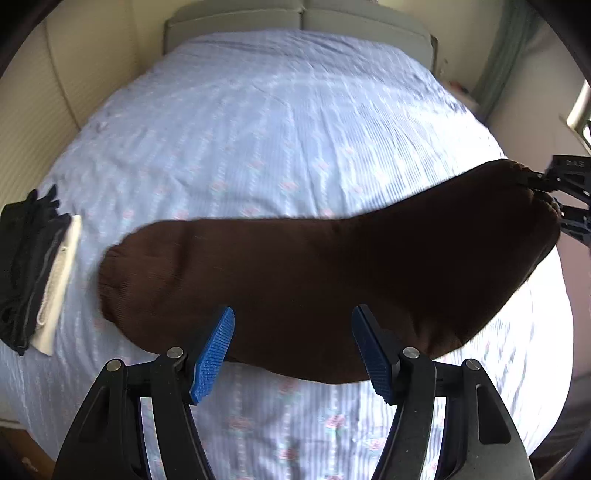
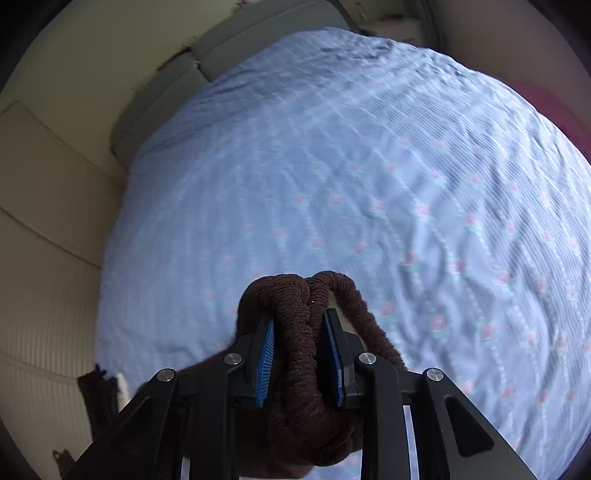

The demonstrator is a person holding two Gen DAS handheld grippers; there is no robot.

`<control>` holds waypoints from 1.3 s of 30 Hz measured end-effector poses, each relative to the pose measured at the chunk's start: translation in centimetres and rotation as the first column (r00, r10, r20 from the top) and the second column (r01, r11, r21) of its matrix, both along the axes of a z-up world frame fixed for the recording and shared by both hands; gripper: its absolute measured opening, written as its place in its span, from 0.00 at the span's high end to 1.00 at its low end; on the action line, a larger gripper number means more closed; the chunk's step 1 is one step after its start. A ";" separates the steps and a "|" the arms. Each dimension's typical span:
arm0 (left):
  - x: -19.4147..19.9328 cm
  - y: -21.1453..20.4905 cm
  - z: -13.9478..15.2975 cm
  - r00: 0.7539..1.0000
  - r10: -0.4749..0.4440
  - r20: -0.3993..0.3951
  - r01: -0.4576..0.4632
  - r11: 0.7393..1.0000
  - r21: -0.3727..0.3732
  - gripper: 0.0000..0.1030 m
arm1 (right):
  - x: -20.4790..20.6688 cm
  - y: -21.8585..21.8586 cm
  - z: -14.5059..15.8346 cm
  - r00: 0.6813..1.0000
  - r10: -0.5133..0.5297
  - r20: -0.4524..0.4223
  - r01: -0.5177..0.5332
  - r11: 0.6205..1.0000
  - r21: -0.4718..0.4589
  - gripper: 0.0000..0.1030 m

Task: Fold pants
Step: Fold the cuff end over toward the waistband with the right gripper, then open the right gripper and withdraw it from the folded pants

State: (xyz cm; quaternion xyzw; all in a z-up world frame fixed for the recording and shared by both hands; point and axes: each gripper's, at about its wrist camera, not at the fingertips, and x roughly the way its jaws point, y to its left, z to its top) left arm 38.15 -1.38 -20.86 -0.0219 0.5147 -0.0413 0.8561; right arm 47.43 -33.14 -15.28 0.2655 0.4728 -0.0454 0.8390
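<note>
Dark brown knit pants (image 1: 314,288) stretch across the blue flowered bedspread (image 1: 258,129), from a cuff at the left to a raised end at the right. My left gripper (image 1: 293,350) is open and empty, its blue pads just over the near edge of the pants. My right gripper (image 2: 299,354) is shut on the bunched ribbed waistband of the pants (image 2: 295,325) and holds it above the bed. In the left wrist view the right gripper (image 1: 546,192) shows at the far right, pinching that raised end.
A pile of folded dark and white clothes (image 1: 37,266) lies at the left edge of the bed. A grey headboard (image 1: 295,18) stands at the far end. Cream walls and panels flank the bed.
</note>
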 end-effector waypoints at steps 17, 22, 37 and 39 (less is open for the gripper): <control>-2.1 18.8 3.8 0.987 0.147 0.059 -0.146 0.989 -0.022 0.37 | 1.1 29.8 1.0 0.951 0.283 -0.123 -0.303 0.930 -0.206 0.73; -3.2 22.8 3.0 0.983 0.178 0.040 -0.178 0.984 -0.020 0.37 | 1.1 35.7 -4.5 0.908 0.336 -0.251 -0.393 0.891 -0.228 0.74; -3.3 28.0 2.7 0.967 0.252 0.034 -0.253 0.967 0.032 0.26 | -0.4 41.7 -4.9 0.855 0.378 -0.355 -0.467 0.859 -0.209 0.24; -3.4 28.5 2.9 0.964 0.264 0.031 -0.266 0.963 0.039 0.26 | -0.7 41.8 -3.8 0.855 0.400 -0.329 -0.464 0.875 -0.142 0.23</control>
